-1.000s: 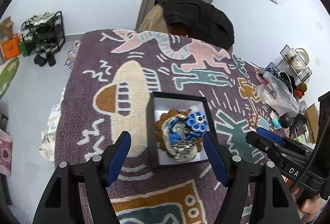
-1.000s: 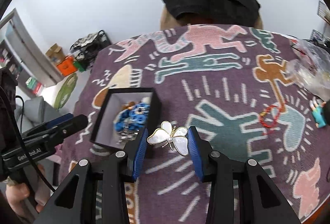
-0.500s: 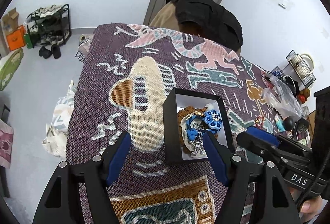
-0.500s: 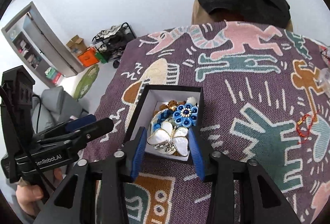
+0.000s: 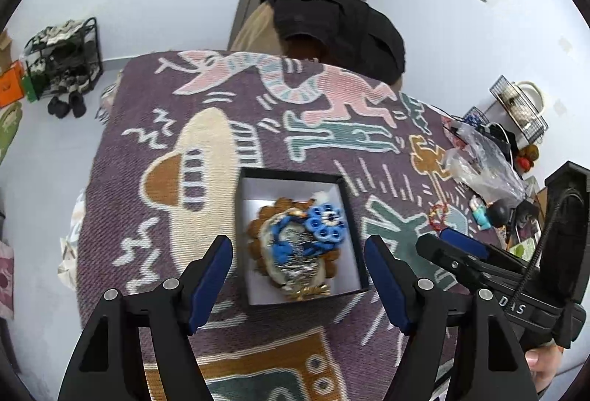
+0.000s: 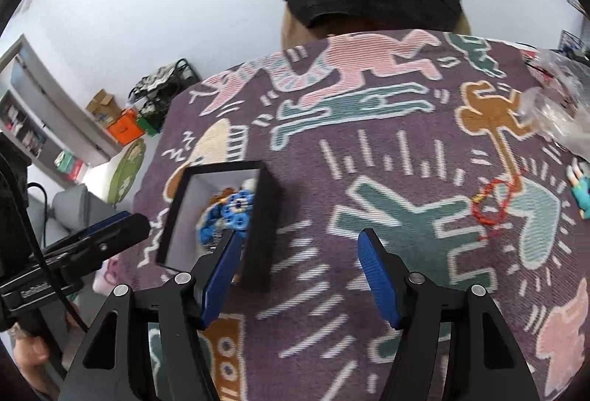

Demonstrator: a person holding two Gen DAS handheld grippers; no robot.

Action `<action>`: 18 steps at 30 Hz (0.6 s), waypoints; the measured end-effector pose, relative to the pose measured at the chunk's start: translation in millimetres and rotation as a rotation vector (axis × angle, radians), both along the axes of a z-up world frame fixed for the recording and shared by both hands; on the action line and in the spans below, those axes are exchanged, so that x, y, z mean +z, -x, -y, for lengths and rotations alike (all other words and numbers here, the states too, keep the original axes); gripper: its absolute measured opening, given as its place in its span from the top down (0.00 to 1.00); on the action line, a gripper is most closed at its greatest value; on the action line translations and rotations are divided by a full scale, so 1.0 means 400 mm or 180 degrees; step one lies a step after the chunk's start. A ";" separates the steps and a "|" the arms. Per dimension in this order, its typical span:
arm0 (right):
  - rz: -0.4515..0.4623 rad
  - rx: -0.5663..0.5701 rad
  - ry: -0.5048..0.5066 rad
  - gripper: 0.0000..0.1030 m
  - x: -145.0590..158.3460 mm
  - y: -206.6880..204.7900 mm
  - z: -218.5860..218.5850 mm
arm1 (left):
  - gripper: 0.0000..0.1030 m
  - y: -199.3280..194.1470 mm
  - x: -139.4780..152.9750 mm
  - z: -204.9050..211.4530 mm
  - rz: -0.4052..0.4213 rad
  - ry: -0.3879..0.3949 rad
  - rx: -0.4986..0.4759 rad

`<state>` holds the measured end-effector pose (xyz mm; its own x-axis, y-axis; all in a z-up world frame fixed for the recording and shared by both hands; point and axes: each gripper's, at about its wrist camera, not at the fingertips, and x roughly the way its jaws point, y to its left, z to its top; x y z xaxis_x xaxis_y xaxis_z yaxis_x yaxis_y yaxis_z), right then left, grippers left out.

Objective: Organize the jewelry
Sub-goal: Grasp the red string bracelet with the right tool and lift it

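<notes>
A black jewelry box (image 5: 291, 176) with a white lining sits on the patterned purple cloth (image 5: 147, 128). It holds a heap of jewelry (image 5: 298, 246): a blue flower piece, brown beads and a pale shell-like piece. My left gripper (image 5: 299, 266) is open and empty, its fingers either side of the box's near edge. My right gripper (image 6: 298, 262) is open and empty, just right of the box (image 6: 265, 213). It shows in the left wrist view (image 5: 461, 253). A red string bracelet (image 6: 494, 201) lies loose on the cloth to the right.
A chair with a black garment (image 5: 332, 21) stands at the table's far edge. A clear plastic bag (image 5: 483, 161) and small clutter lie at the right edge. A small teal figure (image 6: 582, 187) lies near the bracelet. A shoe rack (image 5: 62, 65) stands on the floor at left.
My right gripper has opened, dropped the white butterfly brooch into the box and drawn back to the right. My left gripper stayed open by the box.
</notes>
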<state>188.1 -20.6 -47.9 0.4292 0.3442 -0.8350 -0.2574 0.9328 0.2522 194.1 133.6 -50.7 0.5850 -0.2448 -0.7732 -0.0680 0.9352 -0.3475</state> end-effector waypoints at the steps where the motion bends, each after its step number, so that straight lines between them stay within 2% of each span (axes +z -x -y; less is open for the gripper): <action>1: 0.0005 -0.0030 -0.0002 0.37 0.000 -0.001 0.013 | 0.27 -0.005 0.001 0.012 0.0002 -0.0005 -0.0022; 11: 0.0036 -0.0499 0.0093 0.37 -0.019 -0.019 0.195 | 0.27 -0.052 -0.006 0.155 -0.0006 -0.0052 -0.0302; 18: -0.0022 -0.0766 0.0164 0.37 -0.061 -0.039 0.298 | 0.27 -0.074 -0.010 0.228 0.0051 -0.0059 -0.0417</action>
<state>203.5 -139.8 -72.1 0.4878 0.1897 -0.8521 -0.0246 0.9787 0.2037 223.8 42.3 -54.8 0.5612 -0.3056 -0.7692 0.0607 0.9420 -0.3300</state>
